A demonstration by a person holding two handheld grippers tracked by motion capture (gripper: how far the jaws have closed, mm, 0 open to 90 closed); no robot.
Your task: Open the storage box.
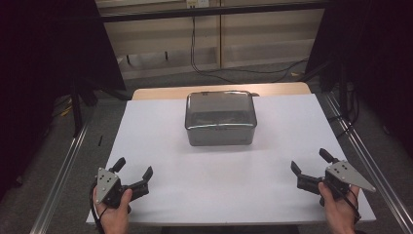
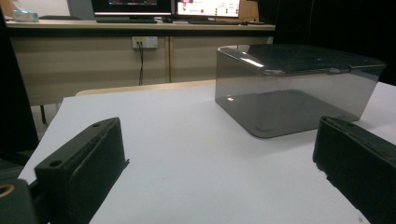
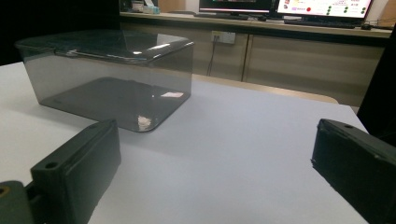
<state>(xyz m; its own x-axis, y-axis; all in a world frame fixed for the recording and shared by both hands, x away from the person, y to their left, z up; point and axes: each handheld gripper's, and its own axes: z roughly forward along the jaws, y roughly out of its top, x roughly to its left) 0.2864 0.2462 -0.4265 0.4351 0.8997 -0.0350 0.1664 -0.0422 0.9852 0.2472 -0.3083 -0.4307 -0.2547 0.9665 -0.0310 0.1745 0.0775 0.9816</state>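
Starting nearest the person, the left gripper (image 1: 134, 171) and the right gripper (image 1: 309, 163) both rest low over the white table (image 1: 160, 146) at its near corners, each with its jaws spread wide and nothing between them. Ahead of both sets of fingers, roughly midway between the two and well apart from either, sits the smoky translucent box (image 1: 220, 118) with its lid closed; in the left gripper view the box (image 2: 294, 88) lies forward and toward the right finger (image 2: 359, 172), while in the right gripper view it (image 3: 107, 74) lies forward and toward the left finger (image 3: 79, 172).

The likely step is a two-sided approach to the box. To do it well, I would bring both grippers forward evenly, keep the fingers wide until they flank the short walls, and stay low enough to meet the walls, not the lid's overhanging lip. The glossy plastic probably slips, so squeeze squarely and gently.

Beyond the box, a desk with monitors (image 2: 168, 7) stands against the far wall.
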